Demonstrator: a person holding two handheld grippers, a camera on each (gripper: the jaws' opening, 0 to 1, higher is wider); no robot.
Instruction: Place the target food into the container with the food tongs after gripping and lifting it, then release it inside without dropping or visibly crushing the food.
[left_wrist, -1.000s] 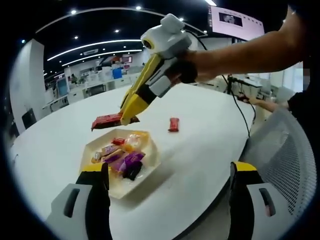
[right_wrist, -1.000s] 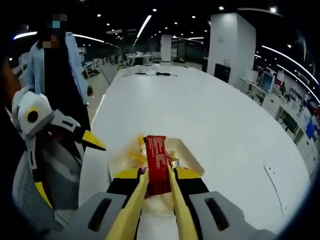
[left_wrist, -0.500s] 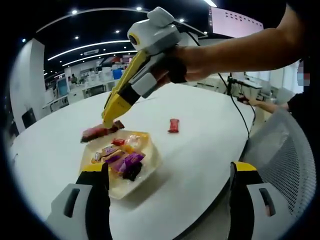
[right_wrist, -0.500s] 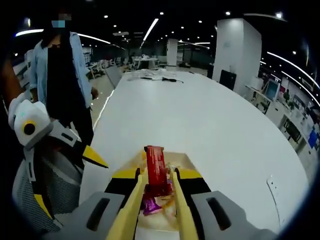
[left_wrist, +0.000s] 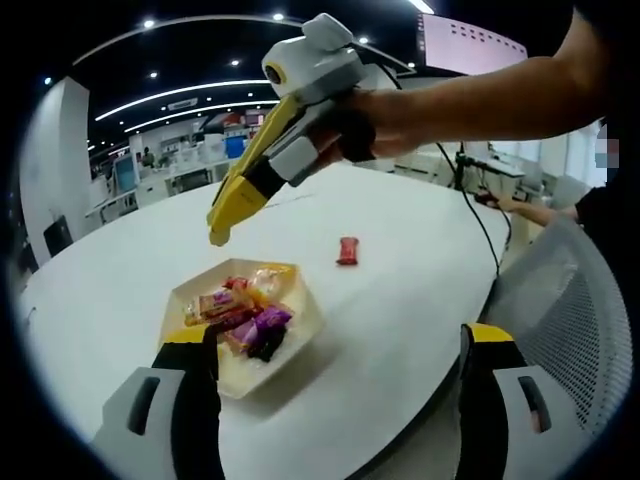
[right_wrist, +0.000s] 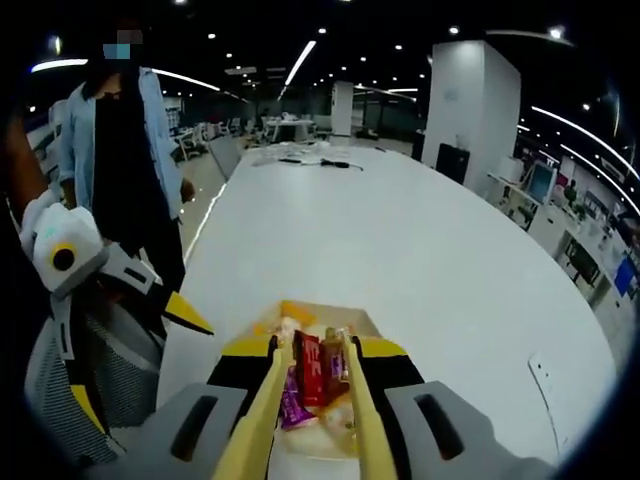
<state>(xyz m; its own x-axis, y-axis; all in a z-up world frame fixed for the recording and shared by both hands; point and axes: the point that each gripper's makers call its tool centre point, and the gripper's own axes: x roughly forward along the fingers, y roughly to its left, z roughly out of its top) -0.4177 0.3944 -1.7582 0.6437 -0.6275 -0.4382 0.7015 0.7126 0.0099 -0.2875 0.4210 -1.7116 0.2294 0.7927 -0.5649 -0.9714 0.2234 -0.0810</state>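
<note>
A shallow cream tray (left_wrist: 300, 322) (right_wrist: 365, 325) sits on the white table, holding several wrapped sweets. A dark red bar (right_wrist: 310, 368) (left_wrist: 232, 320) lies in it among them. In the left gripper view my right gripper (left_wrist: 218, 235) hangs above the tray's far edge, tilted down, with nothing in its yellow jaws. In its own view the right gripper (right_wrist: 310, 345) stands slightly open, and the bar shows below, between the jaws. My left gripper (left_wrist: 335, 335) (right_wrist: 145, 368) is wide open near the tray and holds nothing. A small red sweet (left_wrist: 347, 250) lies alone on the table beyond the tray.
The round white table (left_wrist: 400, 290) curves away close to the tray. A grey mesh chair (left_wrist: 570, 300) (right_wrist: 90, 370) stands at that edge. A person in a light blue jacket (right_wrist: 120, 150) stands beside the table. A black cable (left_wrist: 480, 225) crosses its far side.
The red bar has left my right gripper and now lies in the tray. The right gripper has lifted a little above the tray. The left gripper has stayed still.
</note>
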